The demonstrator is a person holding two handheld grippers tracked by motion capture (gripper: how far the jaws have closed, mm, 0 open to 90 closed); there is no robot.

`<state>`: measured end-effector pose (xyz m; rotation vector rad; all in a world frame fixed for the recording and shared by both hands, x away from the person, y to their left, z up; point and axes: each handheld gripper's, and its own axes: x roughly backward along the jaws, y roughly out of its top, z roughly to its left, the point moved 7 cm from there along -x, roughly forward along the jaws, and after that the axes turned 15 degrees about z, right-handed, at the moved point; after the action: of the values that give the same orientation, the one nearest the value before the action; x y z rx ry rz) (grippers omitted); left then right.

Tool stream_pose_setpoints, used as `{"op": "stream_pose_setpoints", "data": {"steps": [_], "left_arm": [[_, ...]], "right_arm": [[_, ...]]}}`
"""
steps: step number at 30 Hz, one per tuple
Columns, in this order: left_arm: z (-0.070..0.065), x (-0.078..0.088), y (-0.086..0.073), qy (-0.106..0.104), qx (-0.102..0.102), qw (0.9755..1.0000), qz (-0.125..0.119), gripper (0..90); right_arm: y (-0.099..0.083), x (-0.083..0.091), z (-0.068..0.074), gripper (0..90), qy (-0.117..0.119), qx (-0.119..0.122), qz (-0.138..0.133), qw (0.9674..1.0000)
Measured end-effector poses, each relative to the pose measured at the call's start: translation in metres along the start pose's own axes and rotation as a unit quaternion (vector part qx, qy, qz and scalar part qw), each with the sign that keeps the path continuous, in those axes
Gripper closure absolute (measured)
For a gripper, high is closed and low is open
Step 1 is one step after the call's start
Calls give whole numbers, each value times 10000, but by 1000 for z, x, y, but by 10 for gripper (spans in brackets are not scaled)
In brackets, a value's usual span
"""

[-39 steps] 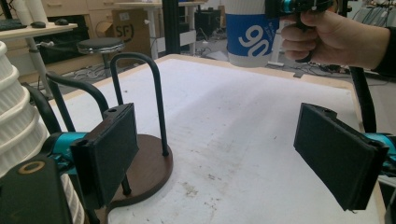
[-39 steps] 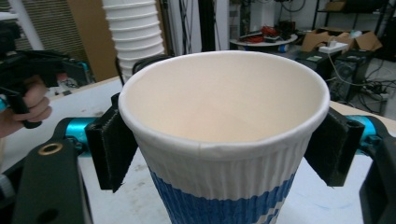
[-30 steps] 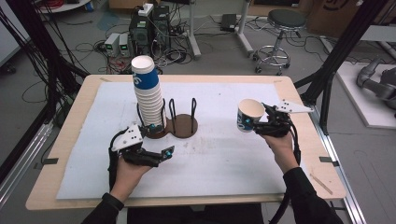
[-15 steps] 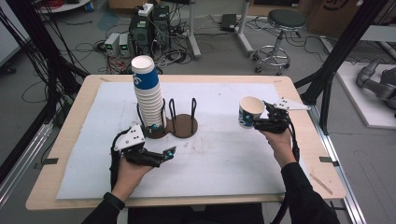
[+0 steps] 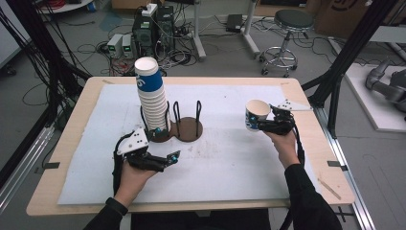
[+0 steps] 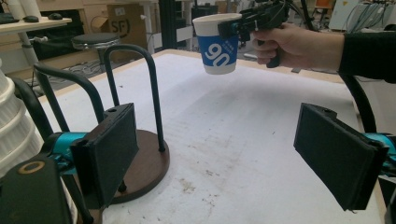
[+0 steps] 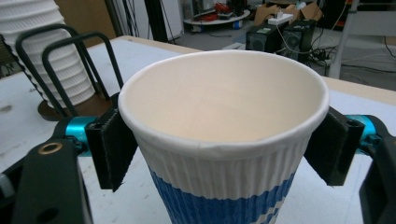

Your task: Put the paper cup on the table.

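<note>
My right gripper [image 5: 262, 125] is shut on a white paper cup with a blue band [image 5: 256, 115] and holds it upright above the table's right side. Its pads [image 7: 109, 149] press on the cup [image 7: 224, 93] just under the rim. A tall stack of the same cups [image 5: 151, 98] stands in a dark wire holder at centre left. An empty holder [image 5: 189, 127] stands beside it on the right. Near the front left, my left gripper [image 5: 168, 158] rests low and open with nothing between its jaws. In the left gripper view [image 6: 219, 154] it faces the empty holder [image 6: 140, 158] and the held cup [image 6: 218, 49].
A white mat [image 5: 230, 163] covers most of the wooden table [image 5: 72, 143]. Black frame posts [image 5: 344, 57] stand at the table's corners. Computers, cables and a stool [image 5: 287, 28] are on the floor beyond the far edge.
The right gripper with its cup has shifted a little and sunk slightly. The left gripper has kept still.
</note>
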<state>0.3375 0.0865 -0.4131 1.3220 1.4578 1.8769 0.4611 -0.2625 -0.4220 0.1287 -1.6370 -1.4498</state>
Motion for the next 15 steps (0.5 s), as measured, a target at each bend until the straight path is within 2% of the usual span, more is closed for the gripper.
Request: {"op": "stream_pose_setpoints", "data": {"steps": [15], "left_arm": [[0, -1, 0, -3, -2, 10000, 1, 137]], "right_arm": [[-8, -20, -16, 211, -232, -298, 154, 9992]]}}
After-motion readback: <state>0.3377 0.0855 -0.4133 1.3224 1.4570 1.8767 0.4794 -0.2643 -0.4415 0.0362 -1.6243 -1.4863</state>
